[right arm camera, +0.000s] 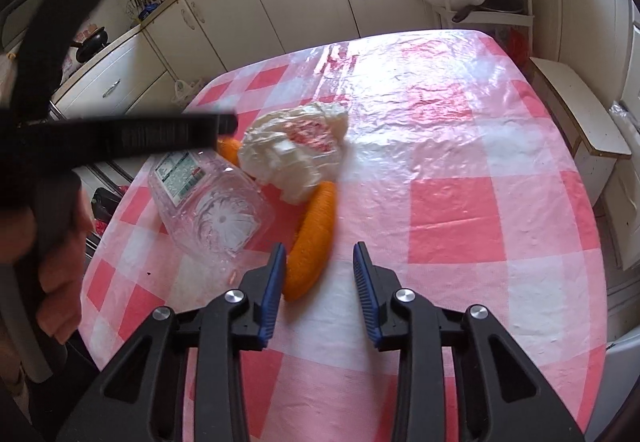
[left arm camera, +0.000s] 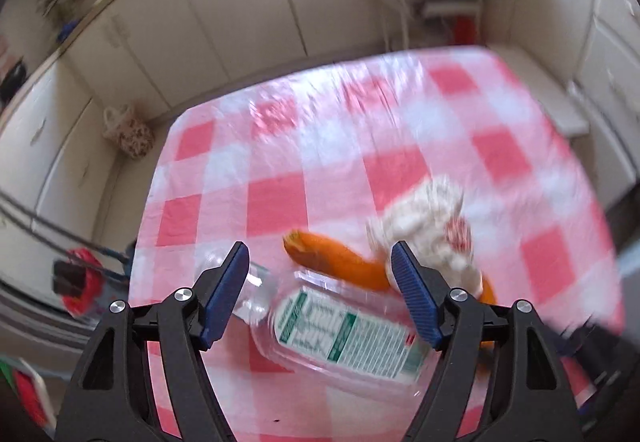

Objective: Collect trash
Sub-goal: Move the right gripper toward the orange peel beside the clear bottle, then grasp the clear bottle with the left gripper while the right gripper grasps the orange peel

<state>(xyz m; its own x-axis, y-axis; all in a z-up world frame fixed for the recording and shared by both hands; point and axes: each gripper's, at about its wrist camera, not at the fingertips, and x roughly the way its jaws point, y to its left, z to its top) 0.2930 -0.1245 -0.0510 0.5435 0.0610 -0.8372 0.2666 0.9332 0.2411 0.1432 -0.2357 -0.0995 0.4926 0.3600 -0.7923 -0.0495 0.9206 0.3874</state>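
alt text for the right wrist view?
The open right gripper hovers over a pink-checked tablecloth, its left finger beside an orange peel. Beyond lie a clear plastic bottle on its side and crumpled white paper; the left gripper crosses at left.

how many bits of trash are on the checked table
3, clustered near the left edge: a clear plastic bottle lying on its side, an orange peel right of it, and a crumpled white wrapper behind them. More may be hidden.
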